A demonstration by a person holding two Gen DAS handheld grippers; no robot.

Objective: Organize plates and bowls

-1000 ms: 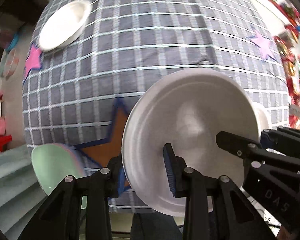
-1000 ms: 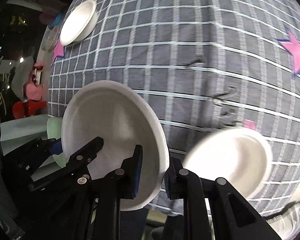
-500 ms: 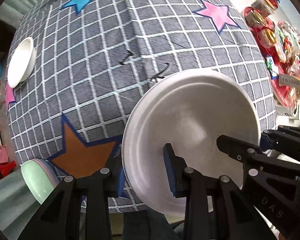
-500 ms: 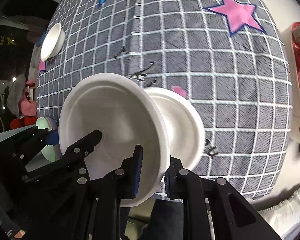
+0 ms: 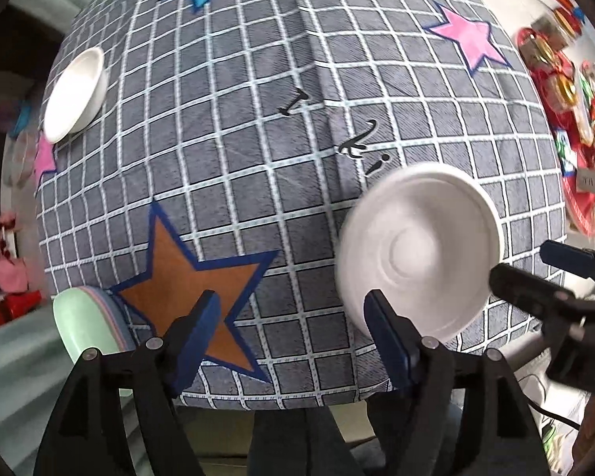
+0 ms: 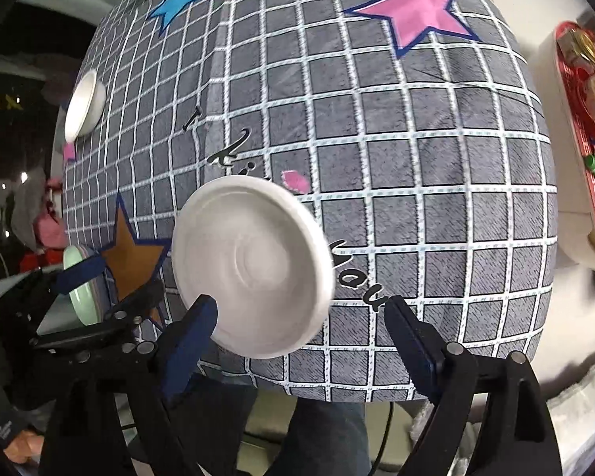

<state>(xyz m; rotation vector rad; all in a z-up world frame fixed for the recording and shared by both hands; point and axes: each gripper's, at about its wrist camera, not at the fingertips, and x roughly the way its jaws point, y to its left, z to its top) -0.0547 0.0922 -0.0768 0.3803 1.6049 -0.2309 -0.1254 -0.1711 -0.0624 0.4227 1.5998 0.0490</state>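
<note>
Two grippers, left gripper [image 5: 293,333] and right gripper [image 6: 301,337], jaws opening, grip nothing; round white foam plate [image 6: 252,265] sits just ahead of right fingertips, blurred. Lift clear straight up.

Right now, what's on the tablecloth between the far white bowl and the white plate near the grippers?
Nothing stands between the white bowl and the white plate. The left wrist view shows only bare checked tablecloth with printed black letters.

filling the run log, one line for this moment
left gripper: opening, empty | right gripper: opening, empty | round white plate: on grey checked tablecloth
</note>
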